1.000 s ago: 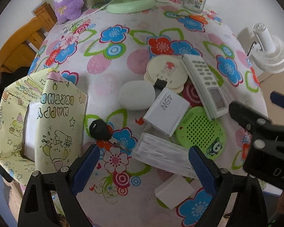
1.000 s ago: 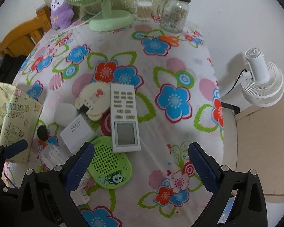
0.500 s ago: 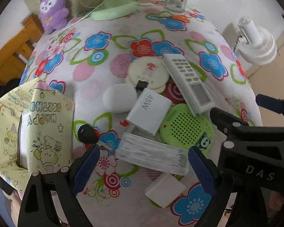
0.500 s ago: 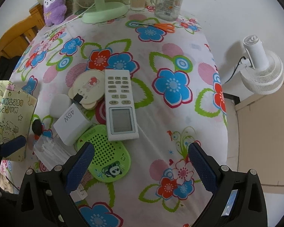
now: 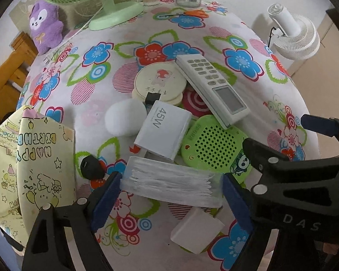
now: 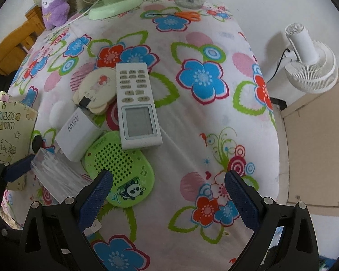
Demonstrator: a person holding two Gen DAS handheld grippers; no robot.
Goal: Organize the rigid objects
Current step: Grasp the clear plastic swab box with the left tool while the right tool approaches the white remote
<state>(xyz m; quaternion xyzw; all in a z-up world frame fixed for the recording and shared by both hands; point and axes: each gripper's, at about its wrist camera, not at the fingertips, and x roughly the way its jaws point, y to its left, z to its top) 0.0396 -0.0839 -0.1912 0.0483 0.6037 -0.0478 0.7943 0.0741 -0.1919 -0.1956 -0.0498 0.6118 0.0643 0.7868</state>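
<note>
- The left gripper (image 5: 171, 192) has come down over the clear box of white sticks (image 5: 171, 186). A moment ago the box lay ahead of its jaws; now it sits right between them.
- Its jaws have just been closing a little. The left blue pad looks like it is touching the end of the box. At the right pad I cannot tell if there is still a gap. So the box is not squeezed tight yet, I think.
- The clear box lies on the flowery cloth (image 5: 214, 38), just in front of the white 45W charger (image 5: 163, 133). The black key (image 5: 90, 167) is just to the left of the box. A small white block (image 5: 196, 228) is just behind it, nearer the camera.
- The green round case (image 6: 119, 169) is beside the box on its right. The white remote (image 6: 136, 106) rests partly on that case.
- The right gripper (image 6: 168, 197) is wide open and holds nothing. It has dropped lower, by the green case.
- The yellow birthday bag (image 5: 34, 158) stands to the left of the box. Maybe things go in there.
- This means the pick-up of the box is about to start. The tidy-up is near its beginning, since most things lie in a heap.
</note>
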